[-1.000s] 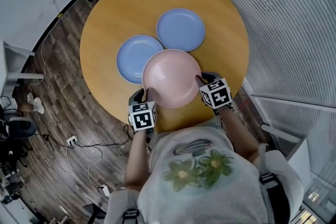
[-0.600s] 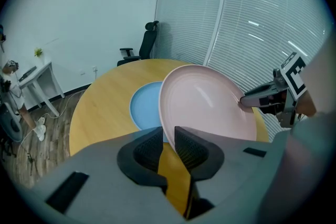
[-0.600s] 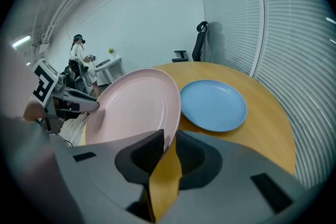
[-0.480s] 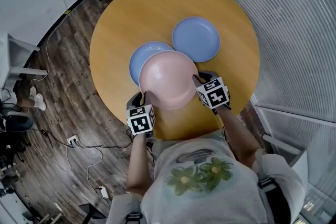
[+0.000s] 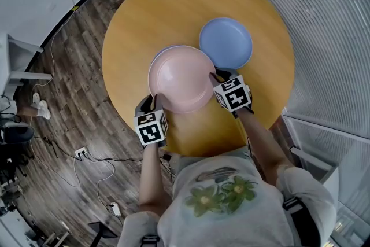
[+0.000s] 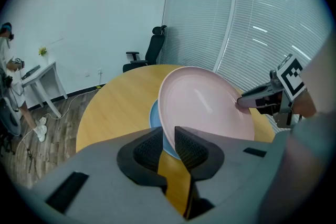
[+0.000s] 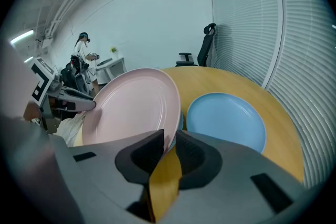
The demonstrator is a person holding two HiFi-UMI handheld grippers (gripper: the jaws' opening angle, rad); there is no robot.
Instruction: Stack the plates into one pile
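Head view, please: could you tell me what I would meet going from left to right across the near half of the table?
left gripper → pink plate → right gripper. The uncovered blue plate lies farther back, level with the right gripper across the picture, so it is left out.

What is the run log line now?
left gripper: shut on pink plate | right gripper: shut on pink plate | pink plate: over blue plate
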